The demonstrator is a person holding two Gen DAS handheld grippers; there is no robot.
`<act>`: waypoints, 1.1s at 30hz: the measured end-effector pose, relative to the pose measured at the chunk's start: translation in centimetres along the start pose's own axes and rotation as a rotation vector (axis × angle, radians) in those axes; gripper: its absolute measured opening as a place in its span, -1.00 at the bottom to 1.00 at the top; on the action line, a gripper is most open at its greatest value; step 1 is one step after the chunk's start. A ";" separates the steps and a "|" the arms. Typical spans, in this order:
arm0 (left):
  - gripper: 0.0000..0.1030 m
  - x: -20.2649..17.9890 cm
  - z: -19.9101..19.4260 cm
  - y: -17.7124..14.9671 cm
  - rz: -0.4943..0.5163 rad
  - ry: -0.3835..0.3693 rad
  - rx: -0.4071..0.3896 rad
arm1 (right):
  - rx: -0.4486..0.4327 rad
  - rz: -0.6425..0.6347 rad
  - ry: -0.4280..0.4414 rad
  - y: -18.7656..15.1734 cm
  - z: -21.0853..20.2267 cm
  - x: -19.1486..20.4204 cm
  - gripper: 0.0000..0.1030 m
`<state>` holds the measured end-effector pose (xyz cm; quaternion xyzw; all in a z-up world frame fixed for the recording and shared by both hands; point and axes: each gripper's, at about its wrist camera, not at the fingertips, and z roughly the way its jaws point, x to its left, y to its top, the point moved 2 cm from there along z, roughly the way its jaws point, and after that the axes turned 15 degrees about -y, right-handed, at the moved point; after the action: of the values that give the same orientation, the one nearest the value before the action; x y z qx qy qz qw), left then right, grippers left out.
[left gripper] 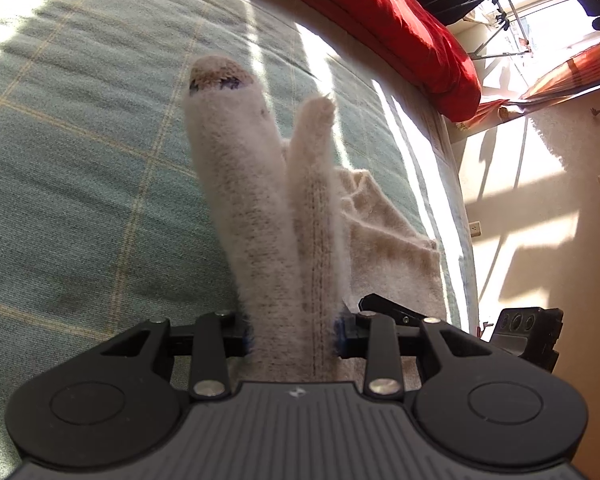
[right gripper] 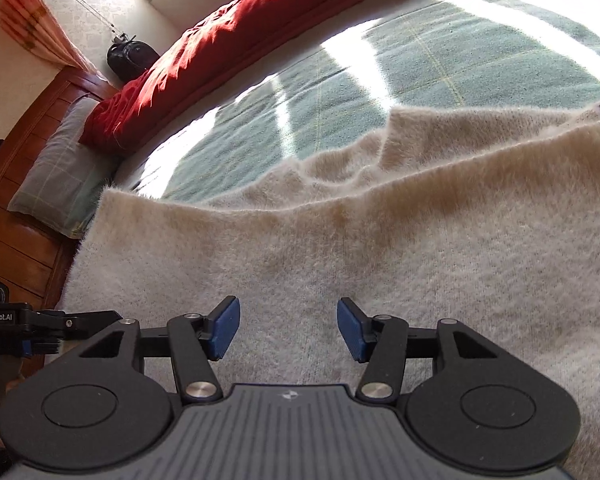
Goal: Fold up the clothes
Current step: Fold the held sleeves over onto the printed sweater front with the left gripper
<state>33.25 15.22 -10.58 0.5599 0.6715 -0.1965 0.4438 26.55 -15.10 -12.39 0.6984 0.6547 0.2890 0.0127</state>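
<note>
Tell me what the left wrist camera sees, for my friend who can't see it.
The left claw is shut on a fluffy cream sweater, and two folds of it stick up in front of the camera. Behind lies a green checked blanket in sunlight, with a red quilt at the far edge.

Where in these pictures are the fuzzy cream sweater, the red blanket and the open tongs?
fuzzy cream sweater [right gripper: 380,264], right wrist view, on its flat middle.
red blanket [right gripper: 228,44], right wrist view, on its sunlit folds.
right tongs [right gripper: 288,330], right wrist view, midway between the two blue tips.
</note>
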 end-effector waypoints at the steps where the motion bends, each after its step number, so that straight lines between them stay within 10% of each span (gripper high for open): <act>1: -0.36 -0.3 0.1 0.0 0.002 0.007 0.001 | 0.010 0.007 0.008 -0.4 -0.1 -0.1 0.14; 7: -0.36 -1.9 0.5 -0.1 0.012 0.049 0.007 | 0.064 0.045 0.051 -2.4 -0.8 -0.6 0.20; 33: -0.33 -14.1 7.1 -0.5 0.110 0.114 0.048 | -0.195 -0.128 -0.043 -3.7 -12.5 -6.6 0.43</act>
<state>35.19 1.53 -2.92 0.6167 0.6589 -0.1556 0.4017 18.13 -25.18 -5.97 0.6566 0.6663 0.3351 0.1130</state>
